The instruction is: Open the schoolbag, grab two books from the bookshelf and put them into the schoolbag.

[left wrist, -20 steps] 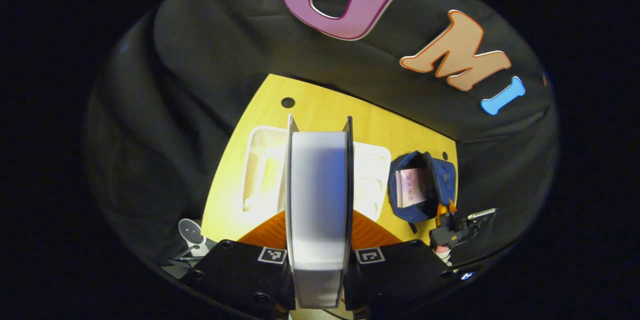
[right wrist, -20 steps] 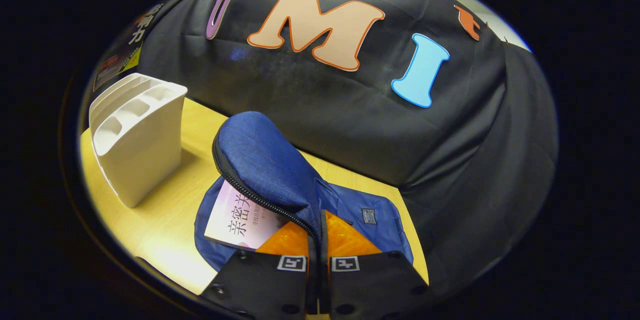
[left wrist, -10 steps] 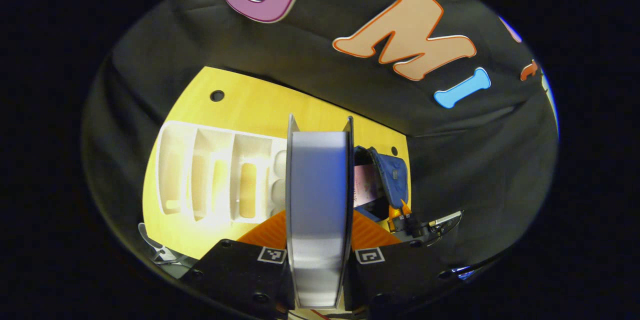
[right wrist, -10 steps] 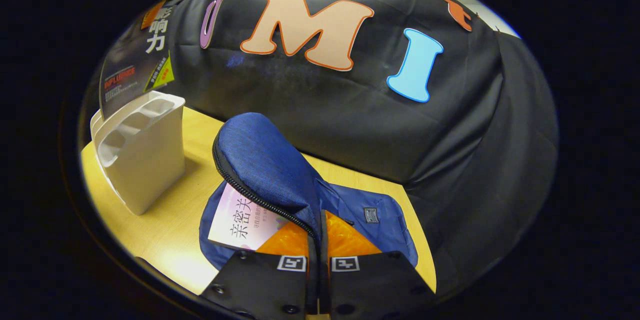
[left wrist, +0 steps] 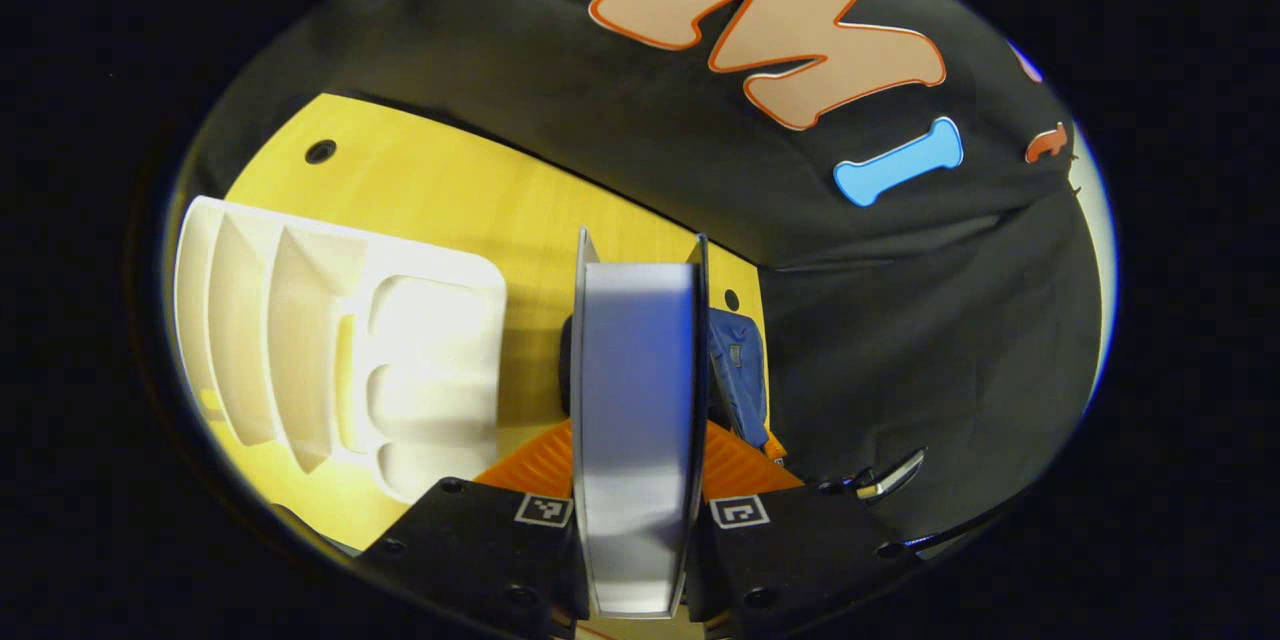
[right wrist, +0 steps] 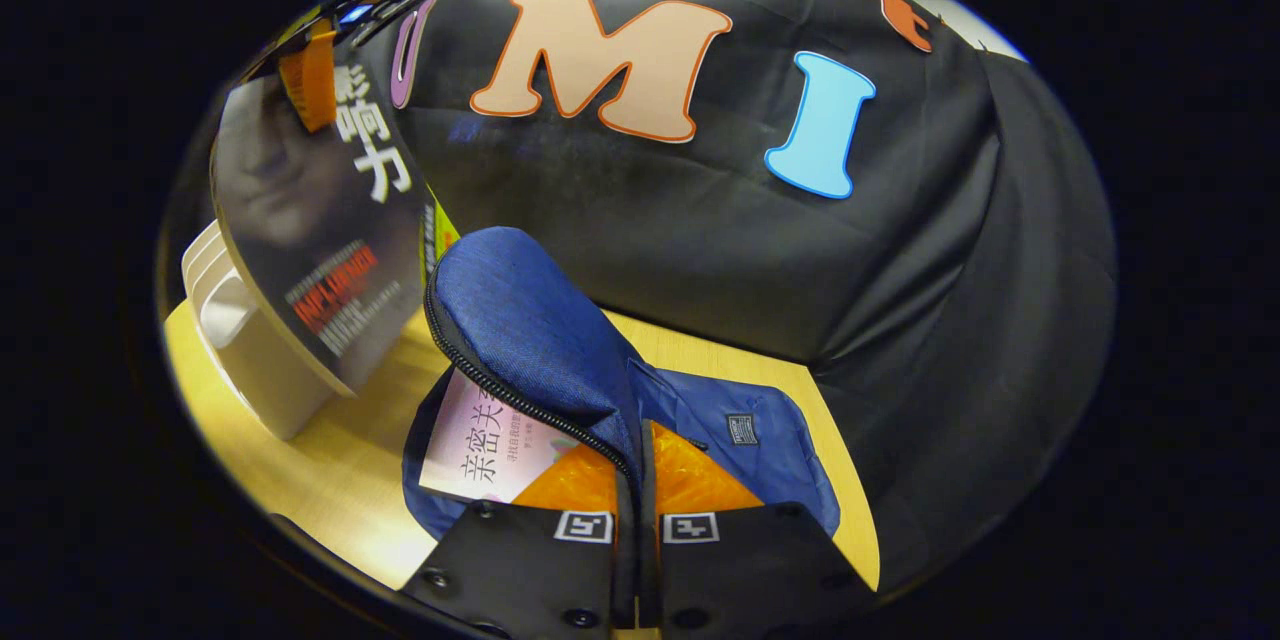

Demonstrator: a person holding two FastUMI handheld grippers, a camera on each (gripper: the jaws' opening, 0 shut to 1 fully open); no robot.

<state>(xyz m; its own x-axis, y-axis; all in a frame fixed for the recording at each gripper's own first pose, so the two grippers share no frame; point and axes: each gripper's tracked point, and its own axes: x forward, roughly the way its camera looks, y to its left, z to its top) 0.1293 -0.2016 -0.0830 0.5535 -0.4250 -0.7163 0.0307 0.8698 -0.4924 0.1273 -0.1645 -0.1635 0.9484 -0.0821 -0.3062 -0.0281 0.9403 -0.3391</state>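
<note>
L gripper (left wrist: pixel 637 420) is clamped on a dark-covered book (left wrist: pixel 635 400), both fingers pressing its covers; in the left gripper view the page edge faces the camera, standing upright betw. the fingers. In the right gripper view that same book hangs in the air at upper left, front cover showing, w/ the L gripper gripping its top edge, above the white bookshelf (right wrist: pixel 255 360) and just left of the bag's raised flap.

R gripper (right wrist: pixel 637 480) is closed tight on the flap (right wrist: pixel 525 320) of the blue schoolbag (right wrist: pixel 740 440), pinching the fabric by the zipper and holding the flap up, so the bag mouth is open. A pink book (right wrist: pixel 480 445) lies inside the opening, partly sticking out toward the near left.

Bag lies on the yellow-wood table (right wrist: pixel 330 460), right of the shelf. In the left gripper view the shelf sits left of the held book, slots seen from above, and a strip of the blue bag shows just right of the book, near the table's far right corner.
</note>
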